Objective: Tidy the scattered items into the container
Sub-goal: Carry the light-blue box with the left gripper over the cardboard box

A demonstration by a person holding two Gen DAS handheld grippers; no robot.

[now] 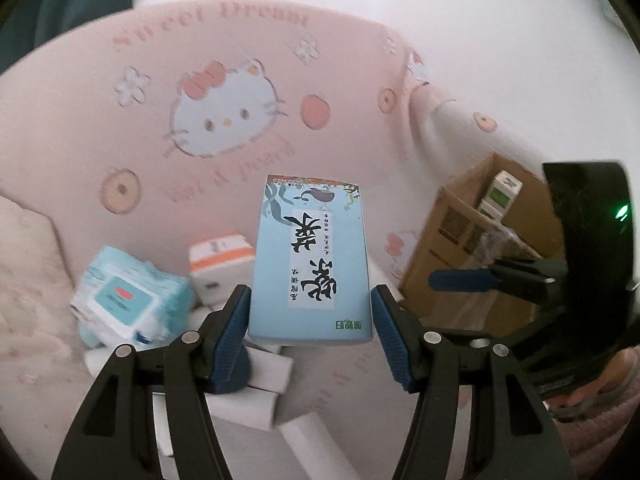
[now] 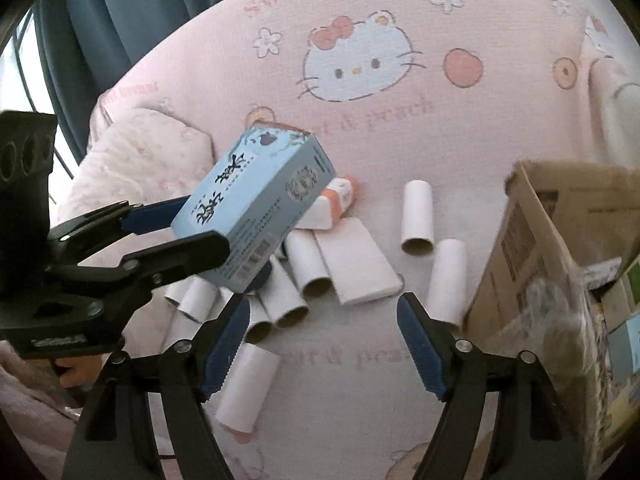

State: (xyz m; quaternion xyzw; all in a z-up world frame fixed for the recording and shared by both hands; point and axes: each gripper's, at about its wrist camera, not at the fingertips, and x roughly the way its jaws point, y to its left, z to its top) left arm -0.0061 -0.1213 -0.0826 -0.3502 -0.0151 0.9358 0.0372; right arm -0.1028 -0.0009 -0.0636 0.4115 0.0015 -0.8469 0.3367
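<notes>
Pinched between left gripper [image 1: 310, 312] pads, light-blue rectangular carton [image 1: 310, 260] at frame centre, lifted off pink cartoon-print bedspread [image 1: 120, 100]. Could slip if tilted before reaching brown cardboard box [image 2: 540, 248], right edge. Right gripper [image 2: 320, 344] spread, empty.

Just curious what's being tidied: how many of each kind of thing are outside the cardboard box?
White tubes: at least 7, some overlap
Blue box: 1
Orange-and-white box: 1
Wipes pack: 1
Flat white pack: 1
Total: at least 11
</notes>
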